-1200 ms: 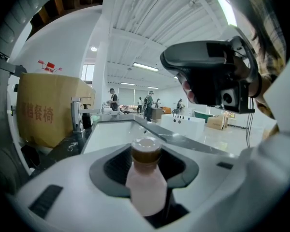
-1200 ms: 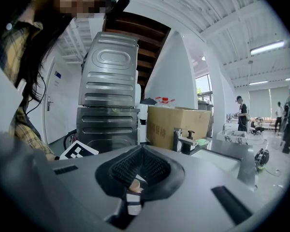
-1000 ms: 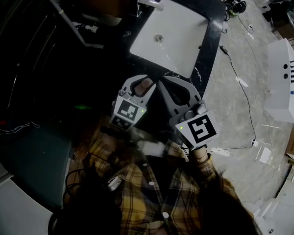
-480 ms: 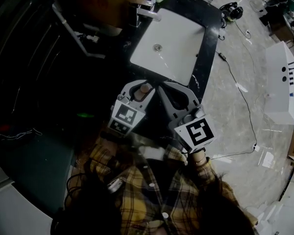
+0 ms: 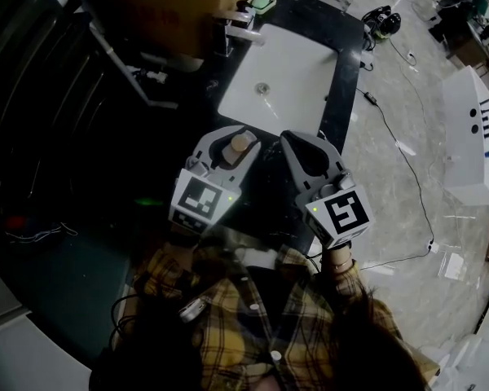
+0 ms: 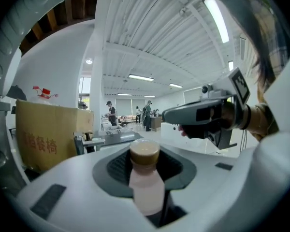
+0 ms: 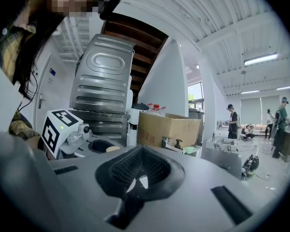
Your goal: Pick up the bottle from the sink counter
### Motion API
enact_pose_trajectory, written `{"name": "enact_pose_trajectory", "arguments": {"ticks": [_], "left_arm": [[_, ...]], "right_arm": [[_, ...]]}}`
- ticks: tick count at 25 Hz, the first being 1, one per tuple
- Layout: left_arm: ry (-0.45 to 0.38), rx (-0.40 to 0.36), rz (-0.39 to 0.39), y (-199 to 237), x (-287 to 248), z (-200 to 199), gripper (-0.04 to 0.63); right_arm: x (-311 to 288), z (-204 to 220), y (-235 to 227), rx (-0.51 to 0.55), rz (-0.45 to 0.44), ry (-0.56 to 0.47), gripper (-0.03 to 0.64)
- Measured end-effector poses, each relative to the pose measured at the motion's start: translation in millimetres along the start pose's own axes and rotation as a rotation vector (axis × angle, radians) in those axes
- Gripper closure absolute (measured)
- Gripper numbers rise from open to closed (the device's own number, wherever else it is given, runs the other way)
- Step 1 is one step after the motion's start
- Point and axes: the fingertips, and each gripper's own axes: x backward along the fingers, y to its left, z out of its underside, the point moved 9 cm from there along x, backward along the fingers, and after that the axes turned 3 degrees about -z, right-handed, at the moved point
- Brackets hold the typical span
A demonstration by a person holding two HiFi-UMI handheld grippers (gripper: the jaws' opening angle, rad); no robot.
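the left gripper (image 5: 235,139) is pinching the bottle (image 5: 243,143) by its pale body, under the tan cap. it is holding it in the middle of the head view, just below the white sink (image 5: 297,59) and over the dark counter (image 5: 347,63). the right gripper (image 5: 303,147) is sitting pressed together and empty just beside it. the smooth bottle could be slipping down if the squeeze eases. it could also be knocked loose if the two grippers bump.

Black sink counter (image 5: 349,63): white basin (image 5: 277,80) inset, faucet (image 5: 238,21) at rim, green object (image 5: 262,2), perhaps sponge, behind.
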Motion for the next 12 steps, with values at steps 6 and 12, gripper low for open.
{"name": "enact_pose_trajectory", "arguments": {"ticks": [6,12], "left_arm": [[-0.053,-0.001,-0.005,6,19,-37,0.468],[-0.064,0.068,-0.016,10,39,-68,0.468]], "right_arm": [[1,-9,-3,0.015,0.001,-0.015,0.6],[-2,-20,-1,0.036,-0.023,-0.037,0.6]]}}
